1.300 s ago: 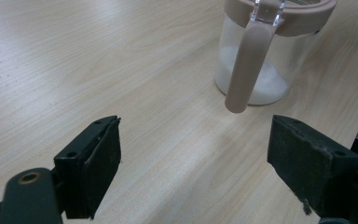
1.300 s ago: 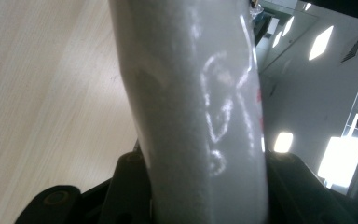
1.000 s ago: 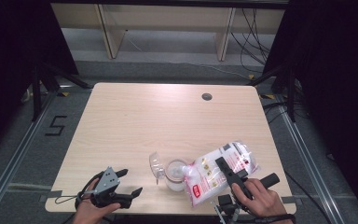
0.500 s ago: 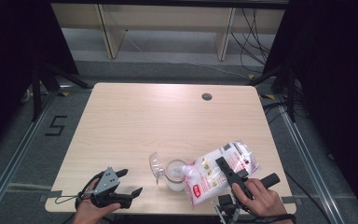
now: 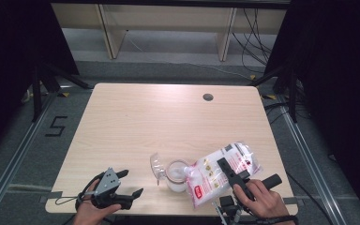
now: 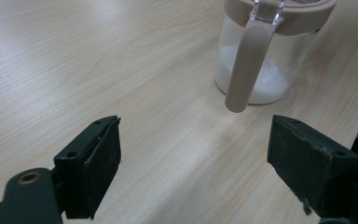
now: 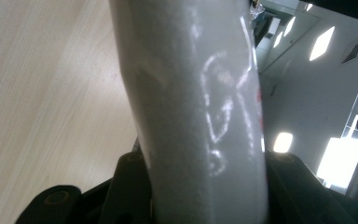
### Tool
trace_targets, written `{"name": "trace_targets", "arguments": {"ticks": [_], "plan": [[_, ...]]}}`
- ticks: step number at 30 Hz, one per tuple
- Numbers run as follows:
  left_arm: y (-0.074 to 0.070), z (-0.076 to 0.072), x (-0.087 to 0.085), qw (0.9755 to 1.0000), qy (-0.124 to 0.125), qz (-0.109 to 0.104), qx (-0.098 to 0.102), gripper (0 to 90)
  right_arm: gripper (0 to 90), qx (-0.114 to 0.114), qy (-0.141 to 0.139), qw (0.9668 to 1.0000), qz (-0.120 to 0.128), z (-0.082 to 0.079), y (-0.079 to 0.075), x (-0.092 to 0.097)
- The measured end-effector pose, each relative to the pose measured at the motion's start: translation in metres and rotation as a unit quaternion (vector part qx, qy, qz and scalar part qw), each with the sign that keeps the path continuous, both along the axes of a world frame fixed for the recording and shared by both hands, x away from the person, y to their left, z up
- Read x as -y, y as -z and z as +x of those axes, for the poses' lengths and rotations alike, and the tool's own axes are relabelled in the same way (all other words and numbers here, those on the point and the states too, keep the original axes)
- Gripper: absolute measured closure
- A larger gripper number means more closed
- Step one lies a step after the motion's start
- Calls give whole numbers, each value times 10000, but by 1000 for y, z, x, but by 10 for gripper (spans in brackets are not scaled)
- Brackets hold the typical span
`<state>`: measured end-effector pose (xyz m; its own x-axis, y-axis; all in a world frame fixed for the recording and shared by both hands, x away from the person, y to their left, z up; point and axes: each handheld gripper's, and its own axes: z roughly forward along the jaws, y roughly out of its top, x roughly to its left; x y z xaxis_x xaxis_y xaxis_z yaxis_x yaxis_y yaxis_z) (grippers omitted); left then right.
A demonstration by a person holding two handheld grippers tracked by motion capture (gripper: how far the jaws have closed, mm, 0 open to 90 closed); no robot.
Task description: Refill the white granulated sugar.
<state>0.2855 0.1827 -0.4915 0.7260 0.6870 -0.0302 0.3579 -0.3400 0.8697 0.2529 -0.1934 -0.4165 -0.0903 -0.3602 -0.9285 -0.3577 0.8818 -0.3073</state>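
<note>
A clear jar [image 5: 176, 174] with a tan rim stands near the table's front edge, holding some white powder; its clear lid [image 5: 156, 165] hangs open on its left side. In the left gripper view the jar [image 6: 265, 56] shows its tan handle. A white plastic bag of powder [image 5: 218, 171] with red print is tilted with its end over the jar's mouth. My right gripper [image 5: 228, 170] is shut on the bag [image 7: 196, 107], squeezed between the jaws. My left gripper [image 5: 130, 183] stands open at the front left of the table, its fingers [image 6: 91, 170] apart, with nothing between them.
The light wooden table [image 5: 145, 122] has a round cable hole [image 5: 208, 97] at the back right. Behind the table stand shelf legs and loose cables on the floor. Dark curtains hang on both sides.
</note>
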Motion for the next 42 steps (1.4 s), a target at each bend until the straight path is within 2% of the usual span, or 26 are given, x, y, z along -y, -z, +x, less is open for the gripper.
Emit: {"name": "trace_targets", "arguments": {"ticks": [5,7,9,10,14,29,32,37,41,42], "plan": [[0,0,0,10000,8,4,-17,171,662,3,30,10000,-25,-1,0,-1],[0,1,0,10000,34,38,32,171,662,20,-67,9999,-117,0,-1,-2],[-1,1,-1,9999,84,85,88,171,663,-17,37,10000,-49,-1,2,-2],[0,0,0,10000,6,7,4,171,663,-3,14,9998,-173,-2,2,-3],[0,0,0,10000,32,-24,18,171,665,17,-27,9998,-192,-2,3,-6],[0,0,0,10000,18,-65,15,171,667,-23,-29,9999,-140,-2,3,-4],[0,0,0,10000,21,-66,11,171,667,9,-55,9998,-214,-1,3,-4],[0,0,0,10000,18,-65,11,171,668,-12,-17,9999,-147,-2,4,-4],[0,0,0,10000,11,-43,3,171,668,-71,-36,9999,-135,-1,2,-4],[0,0,0,10000,12,-41,4,171,669,-28,-121,9997,-188,-1,1,-5]]}}
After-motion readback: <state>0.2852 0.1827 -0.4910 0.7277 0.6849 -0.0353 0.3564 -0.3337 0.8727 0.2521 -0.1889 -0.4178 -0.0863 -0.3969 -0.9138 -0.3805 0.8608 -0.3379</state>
